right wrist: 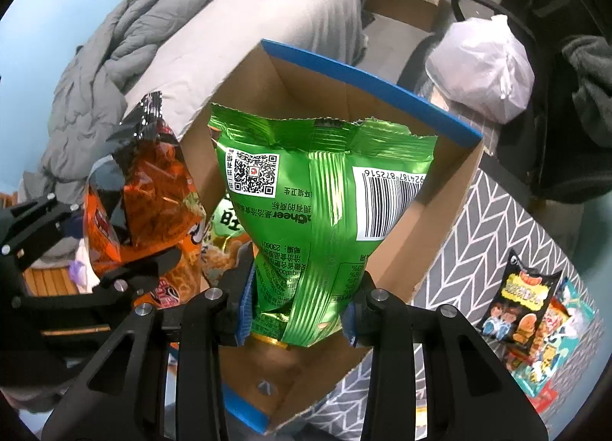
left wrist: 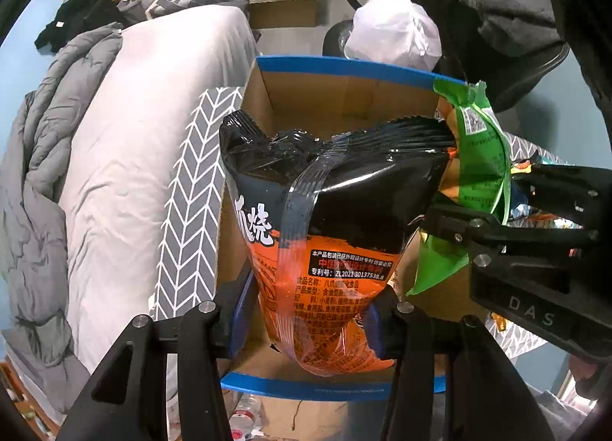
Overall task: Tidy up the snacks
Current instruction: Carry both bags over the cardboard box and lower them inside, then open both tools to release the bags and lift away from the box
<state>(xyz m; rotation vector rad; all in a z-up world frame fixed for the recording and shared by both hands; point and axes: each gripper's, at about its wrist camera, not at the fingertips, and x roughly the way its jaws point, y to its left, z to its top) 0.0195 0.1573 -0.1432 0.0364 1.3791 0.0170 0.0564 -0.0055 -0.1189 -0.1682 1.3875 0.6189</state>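
My left gripper [left wrist: 306,320] is shut on a black and orange snack bag [left wrist: 325,211], which hangs over an open cardboard box with blue taped edges [left wrist: 344,68]. My right gripper [right wrist: 298,311] is shut on a green snack bag [right wrist: 325,204] above the same box [right wrist: 451,188]. In the left wrist view the green bag [left wrist: 482,169] and the right gripper [left wrist: 508,234] are at the right. In the right wrist view the orange bag [right wrist: 153,188] and the left gripper [right wrist: 88,249] are at the left. Another green bag [right wrist: 225,234] lies inside the box.
The box stands on a grey chevron cloth [right wrist: 493,234], where more snack bags [right wrist: 531,311] lie at the right. A bed with a grey quilt [left wrist: 57,158] is at the left. Behind the box a chair holds a white plastic bag [left wrist: 394,35].
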